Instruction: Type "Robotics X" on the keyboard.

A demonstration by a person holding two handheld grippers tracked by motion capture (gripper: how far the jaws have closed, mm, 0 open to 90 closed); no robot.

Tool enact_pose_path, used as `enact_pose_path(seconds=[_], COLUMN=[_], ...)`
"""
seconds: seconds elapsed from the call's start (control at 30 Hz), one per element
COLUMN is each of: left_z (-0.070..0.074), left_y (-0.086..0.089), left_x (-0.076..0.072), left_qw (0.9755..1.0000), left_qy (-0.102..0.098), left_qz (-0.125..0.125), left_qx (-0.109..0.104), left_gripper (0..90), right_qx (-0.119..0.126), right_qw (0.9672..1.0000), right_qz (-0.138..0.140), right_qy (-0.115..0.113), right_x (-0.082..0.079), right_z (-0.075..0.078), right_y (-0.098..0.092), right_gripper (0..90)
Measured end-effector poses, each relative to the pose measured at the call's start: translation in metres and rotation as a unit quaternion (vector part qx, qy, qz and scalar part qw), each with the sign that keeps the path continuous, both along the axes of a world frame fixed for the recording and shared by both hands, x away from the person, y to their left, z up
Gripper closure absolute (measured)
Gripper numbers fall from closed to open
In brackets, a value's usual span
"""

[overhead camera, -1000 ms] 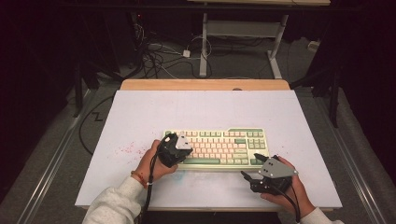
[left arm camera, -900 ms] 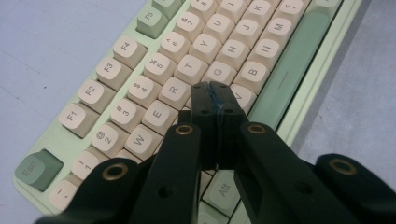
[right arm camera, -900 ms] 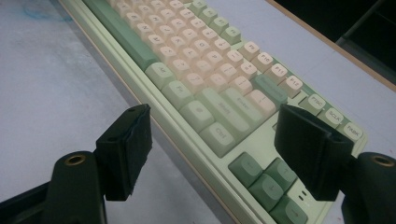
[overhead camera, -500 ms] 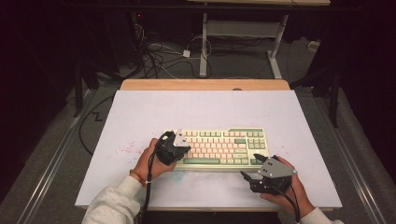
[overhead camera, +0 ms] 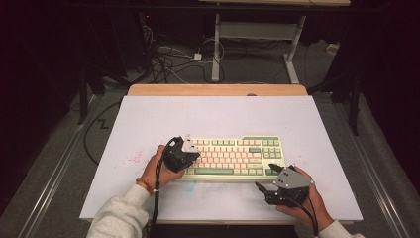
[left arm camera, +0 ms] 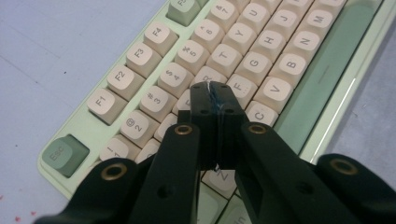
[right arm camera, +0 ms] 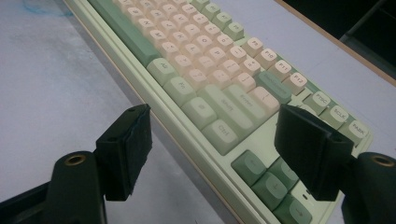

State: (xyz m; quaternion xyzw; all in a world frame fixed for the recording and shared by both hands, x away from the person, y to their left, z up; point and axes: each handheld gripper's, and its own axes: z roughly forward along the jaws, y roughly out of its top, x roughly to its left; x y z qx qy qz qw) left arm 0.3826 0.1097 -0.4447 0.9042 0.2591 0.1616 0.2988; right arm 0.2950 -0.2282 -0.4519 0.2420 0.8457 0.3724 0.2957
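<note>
A pale green keyboard (overhead camera: pixel 233 156) with cream and green keys lies on the white table top (overhead camera: pixel 213 119), near its front edge. My left gripper (overhead camera: pixel 194 154) is shut with nothing in it. In the left gripper view the joined tips (left arm camera: pixel 210 87) rest on or just above the cream letter keys (left arm camera: pixel 254 59) in the left half of the keyboard (left arm camera: pixel 327 74). My right gripper (overhead camera: pixel 266 174) is open at the keyboard's front right corner. In the right gripper view its pads (right arm camera: pixel 133 140) stand wide apart, either side of that corner (right arm camera: pixel 219 135), without touching it.
A wooden strip (overhead camera: pixel 218 90) runs along the table's far edge. Behind it are cables (overhead camera: pixel 168 62) on the floor and the white legs of another desk (overhead camera: pixel 216 44). Pink specks (overhead camera: pixel 133 159) mark the surface left of the keyboard.
My left gripper has shifted slightly to the left over the keyboard's left end. The right gripper has stayed where it was.
</note>
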Motion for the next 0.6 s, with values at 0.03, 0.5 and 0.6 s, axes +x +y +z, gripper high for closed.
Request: enact_pose_path(seconds=[0.03,0.5,0.6], left_z=[-0.0001,-0.0037,-0.0038], left_y=[0.0003,0.0045,0.0049], left_x=[0.0002,0.0025,0.0024], left_qw=[1.0000,1.0000,0.9999], left_qy=[0.001,0.005,0.005], left_qz=[0.000,0.006,0.008], left_qx=[0.001,0.005,0.005], left_gripper=[86.6,86.3,86.3], right_qx=[0.000,-0.001,-0.002], right_qw=[1.0000,1.0000,1.0000], right_qz=[0.000,0.000,0.000], right_qy=[0.000,0.001,0.000], right_x=[0.0001,0.0000,-0.0001], right_z=[-0.0001,-0.0001,0.0000], right_y=[0.0000,-0.0002,-0.0003], right_gripper=[27.8,27.8,27.8])
